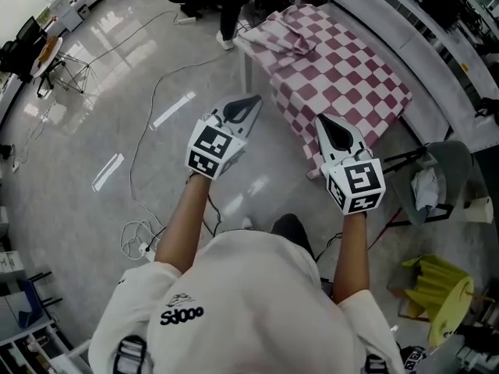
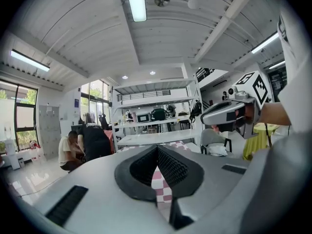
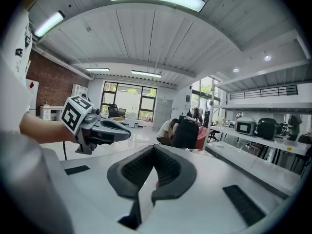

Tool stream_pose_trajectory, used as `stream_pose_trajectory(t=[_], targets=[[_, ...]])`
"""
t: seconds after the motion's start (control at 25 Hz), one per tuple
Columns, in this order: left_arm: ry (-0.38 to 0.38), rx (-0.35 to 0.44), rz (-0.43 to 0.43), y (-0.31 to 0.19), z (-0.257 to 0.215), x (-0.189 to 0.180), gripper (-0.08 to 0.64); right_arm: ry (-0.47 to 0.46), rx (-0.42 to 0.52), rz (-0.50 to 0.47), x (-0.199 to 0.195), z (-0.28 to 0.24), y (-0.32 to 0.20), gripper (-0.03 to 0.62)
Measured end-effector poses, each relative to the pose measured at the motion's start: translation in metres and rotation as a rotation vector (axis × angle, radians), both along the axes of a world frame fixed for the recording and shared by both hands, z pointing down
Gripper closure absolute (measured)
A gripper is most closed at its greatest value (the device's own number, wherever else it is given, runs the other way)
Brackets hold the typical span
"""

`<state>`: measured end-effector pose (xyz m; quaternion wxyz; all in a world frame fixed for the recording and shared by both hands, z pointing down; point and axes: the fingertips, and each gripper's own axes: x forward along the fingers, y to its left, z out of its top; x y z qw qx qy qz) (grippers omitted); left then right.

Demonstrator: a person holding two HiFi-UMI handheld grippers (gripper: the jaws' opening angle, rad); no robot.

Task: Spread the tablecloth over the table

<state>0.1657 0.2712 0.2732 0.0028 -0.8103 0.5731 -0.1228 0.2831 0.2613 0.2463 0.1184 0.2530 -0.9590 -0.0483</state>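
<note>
While the person in the white shirt (image 1: 234,302) stands facing the table (image 1: 248,72), both claws are up in front and both are empty. The left gripper (image 1: 253,101) has its jaws pressed together tip to tip, nothing between them, and it sits close to the left edge of the pink-and-white checked tablecloth (image 1: 343,76). The right gripper (image 1: 322,123) is closed up too, its pads meeting at the point with nothing pinched. Its tip lines up with the cloth's near hanging edge, though contact can't be made out. The cloth lies across the tabletop, flat over the near and right parts and bunched into folds at the far left corner. White cables (image 1: 144,142) trail over the glossy grey floor (image 1: 101,107) to the left.
</note>
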Motion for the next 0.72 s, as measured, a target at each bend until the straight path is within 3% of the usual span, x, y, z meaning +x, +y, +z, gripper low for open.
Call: stream_pose_trajectory(t=[0.32, 0.72], targets=[[0.021, -0.043, 0.005, -0.017, 0.022, -0.030, 0.532, 0.009, -0.033, 0.030, -0.026, 0.016, -0.020, 0.571], [0.006, -0.077, 0.011, -0.120, 0.042, -0.056, 0.532, 0.039, -0.030, 0.042, -0.057, 0.041, -0.125, 0.571]])
